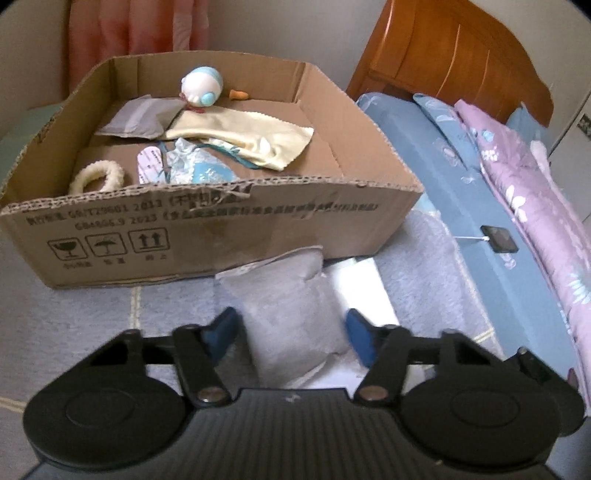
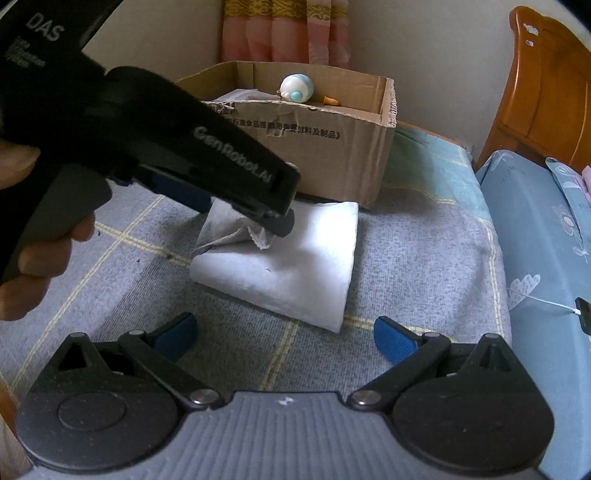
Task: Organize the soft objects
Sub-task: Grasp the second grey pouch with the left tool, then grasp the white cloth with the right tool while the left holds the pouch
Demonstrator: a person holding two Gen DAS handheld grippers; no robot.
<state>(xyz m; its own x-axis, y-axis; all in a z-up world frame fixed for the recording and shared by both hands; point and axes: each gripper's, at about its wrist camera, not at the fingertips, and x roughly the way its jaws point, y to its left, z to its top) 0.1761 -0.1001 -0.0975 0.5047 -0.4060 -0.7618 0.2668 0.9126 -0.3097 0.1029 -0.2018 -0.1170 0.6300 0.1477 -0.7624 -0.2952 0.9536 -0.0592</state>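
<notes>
A small grey fabric pouch sits between the blue pads of my left gripper, just in front of the cardboard box. The pads look pressed against its sides. In the right wrist view the left gripper holds the pouch above a folded white cloth on the bed. My right gripper is open and empty, near the white cloth's front corner. The box holds a yellow cloth, a grey pouch, a white-blue plush, a cream ring and a light-blue bag.
The box also shows in the right wrist view. The bedspread is grey-blue with yellow lines. A blue pillow and purple floral quilt lie to the right, below a wooden headboard. A pink curtain hangs behind.
</notes>
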